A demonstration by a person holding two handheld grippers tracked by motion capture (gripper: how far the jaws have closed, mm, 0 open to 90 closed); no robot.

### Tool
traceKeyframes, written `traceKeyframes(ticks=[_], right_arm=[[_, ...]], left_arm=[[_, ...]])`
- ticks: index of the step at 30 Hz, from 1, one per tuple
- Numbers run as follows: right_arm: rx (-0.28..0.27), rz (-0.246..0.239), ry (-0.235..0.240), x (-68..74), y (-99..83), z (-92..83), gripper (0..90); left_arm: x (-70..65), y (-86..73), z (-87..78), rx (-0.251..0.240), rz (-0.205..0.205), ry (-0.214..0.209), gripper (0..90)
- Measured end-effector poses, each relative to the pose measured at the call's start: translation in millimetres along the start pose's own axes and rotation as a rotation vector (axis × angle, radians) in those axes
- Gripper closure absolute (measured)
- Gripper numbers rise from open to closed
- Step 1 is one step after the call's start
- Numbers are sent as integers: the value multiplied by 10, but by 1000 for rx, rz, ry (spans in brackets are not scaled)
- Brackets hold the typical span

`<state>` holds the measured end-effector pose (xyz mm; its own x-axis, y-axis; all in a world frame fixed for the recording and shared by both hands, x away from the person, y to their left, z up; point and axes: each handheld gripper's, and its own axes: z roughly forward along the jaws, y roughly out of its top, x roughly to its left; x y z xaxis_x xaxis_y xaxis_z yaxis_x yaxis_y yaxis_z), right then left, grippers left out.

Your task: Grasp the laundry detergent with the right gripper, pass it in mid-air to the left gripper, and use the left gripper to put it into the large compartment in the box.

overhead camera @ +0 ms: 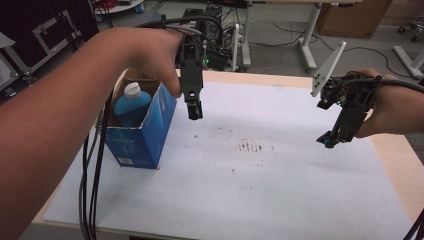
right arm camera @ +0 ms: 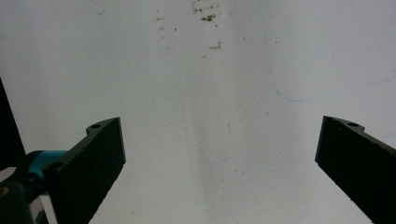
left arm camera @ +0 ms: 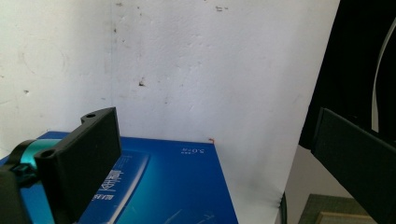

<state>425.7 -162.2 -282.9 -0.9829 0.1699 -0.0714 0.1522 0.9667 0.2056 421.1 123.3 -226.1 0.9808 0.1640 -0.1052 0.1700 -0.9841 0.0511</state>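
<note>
A blue cardboard box stands open-topped at the left of the white sheet, and a blue bottle with a white cap stands inside it. My left gripper hangs just right of the box's upper edge, pointing down, jaws wide apart with nothing between them. In the left gripper view the box's blue side lies below the jaws. My right gripper hovers over the sheet's right side, open and empty. The right gripper view looks down on bare white sheet between the spread jaws.
Brown specks mark the sheet near the middle. Black cables hang down past the table's left front. Behind the table stand white desk legs and a cardboard box on the floor.
</note>
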Motion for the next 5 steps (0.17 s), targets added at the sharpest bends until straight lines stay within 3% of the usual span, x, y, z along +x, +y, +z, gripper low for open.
traceKeyframes(ticks=[5], right_arm=[[0, -7, 0, 23, 5, 23, 6]], left_arm=[[0, -6, 3, 3, 7, 18, 16]])
